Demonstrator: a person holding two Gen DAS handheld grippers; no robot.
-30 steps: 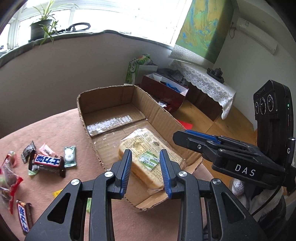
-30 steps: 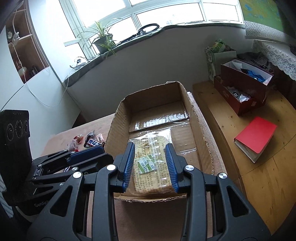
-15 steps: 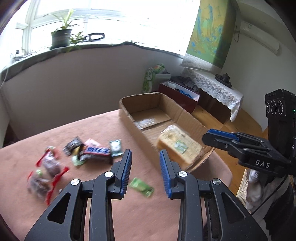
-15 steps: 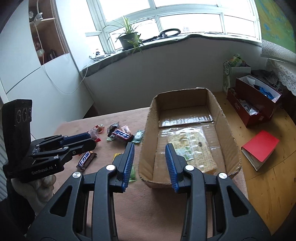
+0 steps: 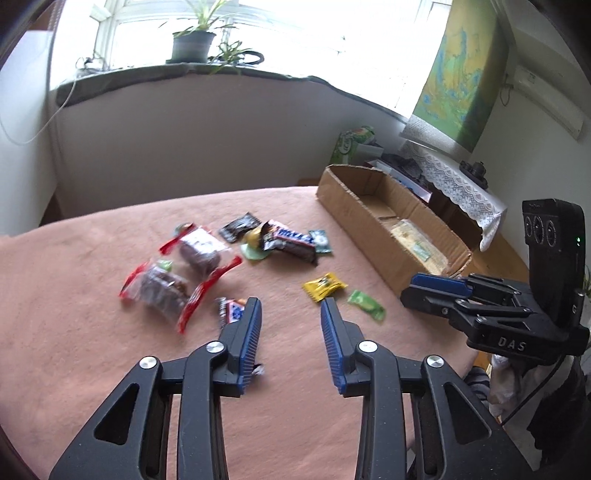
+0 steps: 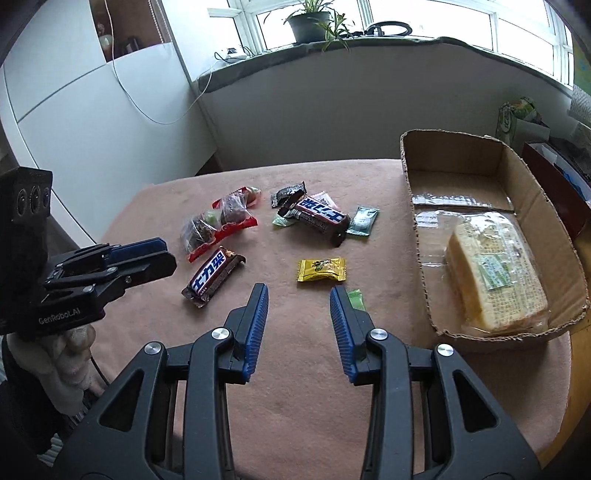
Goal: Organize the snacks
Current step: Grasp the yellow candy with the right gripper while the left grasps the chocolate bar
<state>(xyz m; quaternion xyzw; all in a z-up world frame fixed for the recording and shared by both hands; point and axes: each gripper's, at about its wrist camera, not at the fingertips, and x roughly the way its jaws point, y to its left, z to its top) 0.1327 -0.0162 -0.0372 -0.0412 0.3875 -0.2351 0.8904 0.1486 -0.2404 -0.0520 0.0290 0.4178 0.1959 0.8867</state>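
Note:
Loose snacks lie on the pink tablecloth [image 6: 295, 387]: two brown chocolate bars [image 6: 212, 277] [image 6: 319, 214], a yellow candy [image 6: 321, 270], a green candy [image 6: 355, 299], a teal packet [image 6: 364, 220] and red-ended bags [image 6: 218, 221]. To the right, the cardboard box [image 6: 415, 221] holds a wrapped loaf of bread [image 6: 495, 280]. My right gripper [image 6: 298, 295] hovers just short of the yellow candy, jaws opening, nothing between them. My left gripper [image 5: 291, 306] hangs over the cloth between a chocolate bar [image 5: 231, 312] and the yellow candy [image 5: 324, 286], jaws opening, empty.
A wooden bench beside the table carries red boxes [image 6: 554, 166] and a green bag [image 6: 513, 114]. A potted plant [image 6: 308, 22] stands on the window sill. The table's rounded edge [image 6: 565, 406] runs just right of the box. A hand [image 6: 70, 354] holds the left gripper.
Both grippers swung left, away from the box and the bread, to above the loose snacks. Both pairs of jaws stand a little wider than before.

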